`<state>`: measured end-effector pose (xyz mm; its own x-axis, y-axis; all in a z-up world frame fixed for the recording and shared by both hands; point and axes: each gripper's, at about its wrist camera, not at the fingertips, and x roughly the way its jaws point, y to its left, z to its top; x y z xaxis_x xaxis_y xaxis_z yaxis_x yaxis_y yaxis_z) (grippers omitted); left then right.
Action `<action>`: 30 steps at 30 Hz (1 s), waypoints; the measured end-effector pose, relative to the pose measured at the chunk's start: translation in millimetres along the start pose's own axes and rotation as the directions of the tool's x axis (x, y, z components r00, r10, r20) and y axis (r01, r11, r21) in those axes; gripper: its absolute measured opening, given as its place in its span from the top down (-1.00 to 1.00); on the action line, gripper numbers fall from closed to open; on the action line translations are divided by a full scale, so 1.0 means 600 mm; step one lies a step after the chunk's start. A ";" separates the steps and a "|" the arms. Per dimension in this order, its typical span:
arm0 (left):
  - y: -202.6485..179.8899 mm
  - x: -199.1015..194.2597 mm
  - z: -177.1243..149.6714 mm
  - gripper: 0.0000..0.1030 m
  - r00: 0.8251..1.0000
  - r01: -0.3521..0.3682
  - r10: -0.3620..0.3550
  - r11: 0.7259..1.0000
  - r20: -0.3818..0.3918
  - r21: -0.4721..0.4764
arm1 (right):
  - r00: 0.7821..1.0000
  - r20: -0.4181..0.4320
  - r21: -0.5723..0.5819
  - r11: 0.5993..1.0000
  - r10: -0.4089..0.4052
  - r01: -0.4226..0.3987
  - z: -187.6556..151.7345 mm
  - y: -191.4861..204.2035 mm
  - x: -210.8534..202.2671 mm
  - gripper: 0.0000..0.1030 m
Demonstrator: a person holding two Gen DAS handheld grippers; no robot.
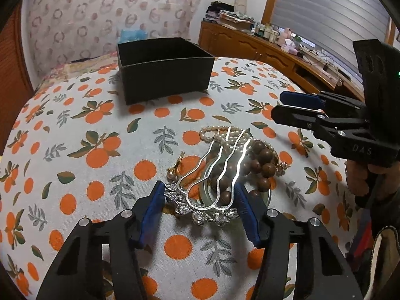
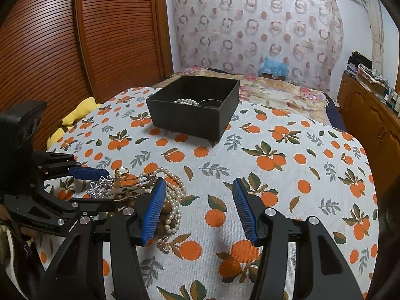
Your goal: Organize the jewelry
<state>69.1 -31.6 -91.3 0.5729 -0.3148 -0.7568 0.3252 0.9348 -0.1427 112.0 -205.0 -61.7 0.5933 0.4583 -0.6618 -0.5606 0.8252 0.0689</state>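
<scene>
A silver hair comb (image 1: 212, 172) with a rhinestone flower base lies across a jewelry pile on the orange-print cloth. My left gripper (image 1: 199, 187) is shut on it, one blue pad on the rhinestones and the other on the outer prong. From the right wrist view the left gripper (image 2: 110, 186) holds the comb (image 2: 125, 188) at the left. The pile holds a pearl necklace (image 1: 225, 132), brown wooden beads (image 1: 262, 160) and a gold ring (image 2: 122, 172). My right gripper (image 2: 198, 182) is open over bare cloth beside the pile. Behind it, a black box (image 2: 195, 122) holds pearls (image 2: 186, 101).
The box (image 1: 165, 75) stands at the far side of the table (image 1: 75, 150). A slatted wooden door (image 2: 75, 37) is on the left, and a wooden cabinet (image 1: 250, 42) with clutter on the right. A bed with a floral cover (image 2: 275, 92) lies behind the table. A yellow cloth (image 2: 77, 115) lies at the table's left edge.
</scene>
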 end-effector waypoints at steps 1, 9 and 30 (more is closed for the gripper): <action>0.000 -0.001 -0.001 -0.05 1.000 0.000 0.000 1.000 0.001 0.000 | 1.000 -0.001 -0.001 1.000 0.001 -0.001 0.000 0.000 0.000 -0.12; 0.008 -0.032 -0.008 -0.05 0.998 -0.061 0.061 0.998 0.029 0.019 | 1.000 -0.010 -0.022 1.000 0.017 -0.017 0.007 0.016 0.009 -0.12; 0.059 -0.058 -0.021 -0.05 0.992 -0.119 0.120 0.993 0.040 -0.025 | 0.983 -0.161 -0.099 0.990 0.084 -0.101 0.053 0.064 0.131 0.40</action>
<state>51.3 14.4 -78.2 0.6370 -0.2068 -0.7426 0.2357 0.9695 -0.0677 155.6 -126.6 -87.3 0.4436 0.4668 -0.7650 -0.6716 0.7384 0.0611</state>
